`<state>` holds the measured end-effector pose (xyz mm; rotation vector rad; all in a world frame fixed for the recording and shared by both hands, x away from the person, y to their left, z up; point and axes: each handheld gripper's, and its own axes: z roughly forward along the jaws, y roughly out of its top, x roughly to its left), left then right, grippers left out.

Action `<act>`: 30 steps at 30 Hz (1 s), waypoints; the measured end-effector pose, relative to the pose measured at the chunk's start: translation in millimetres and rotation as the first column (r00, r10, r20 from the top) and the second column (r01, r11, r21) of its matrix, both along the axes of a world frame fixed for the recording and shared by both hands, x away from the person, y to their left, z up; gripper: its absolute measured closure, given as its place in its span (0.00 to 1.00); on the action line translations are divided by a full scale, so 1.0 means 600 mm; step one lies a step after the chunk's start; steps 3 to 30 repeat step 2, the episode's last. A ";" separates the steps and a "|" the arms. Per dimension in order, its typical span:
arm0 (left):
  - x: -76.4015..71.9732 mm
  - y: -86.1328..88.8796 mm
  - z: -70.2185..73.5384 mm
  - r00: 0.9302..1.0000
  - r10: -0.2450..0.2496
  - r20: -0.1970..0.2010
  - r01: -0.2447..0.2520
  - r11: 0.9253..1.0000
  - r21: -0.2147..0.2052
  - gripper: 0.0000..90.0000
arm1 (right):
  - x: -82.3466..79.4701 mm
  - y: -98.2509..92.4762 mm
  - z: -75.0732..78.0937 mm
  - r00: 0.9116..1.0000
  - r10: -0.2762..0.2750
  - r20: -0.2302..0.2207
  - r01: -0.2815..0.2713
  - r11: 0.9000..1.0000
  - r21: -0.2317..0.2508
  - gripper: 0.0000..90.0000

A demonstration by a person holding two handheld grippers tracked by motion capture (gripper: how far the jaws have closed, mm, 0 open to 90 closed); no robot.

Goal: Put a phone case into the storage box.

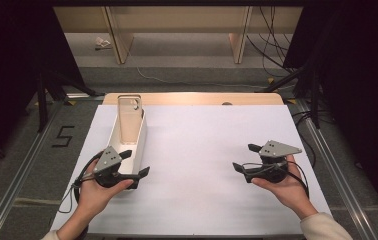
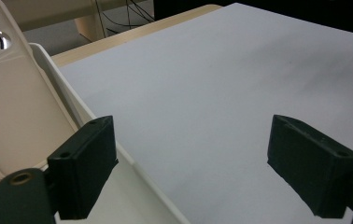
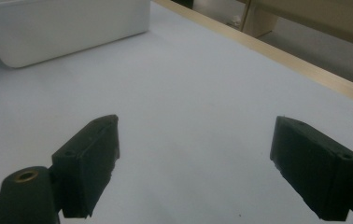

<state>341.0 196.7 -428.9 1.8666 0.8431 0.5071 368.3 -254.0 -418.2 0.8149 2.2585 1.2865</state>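
Tray (image 1: 139,137) at left of frame, wall between spread jaws of left gripper (image 1: 137,163); close squarely on wall. Right gripper (image 1: 247,157) released, idle.

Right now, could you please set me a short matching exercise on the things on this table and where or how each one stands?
Things:
1. left gripper
2. right gripper
3. white container
4. flat board

States:
A. leans upright inside the container
B. open over bare white table, at its right side
C. open, one jaw over the container's rim
D. stands at the table's left side

Pairs: 1-C, 2-B, 3-D, 4-A
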 end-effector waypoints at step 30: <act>-0.002 -0.001 -0.001 1.000 -0.002 0.002 0.002 1.000 0.005 0.17 | 0.000 0.000 0.000 1.000 0.000 0.001 0.000 1.000 0.002 0.18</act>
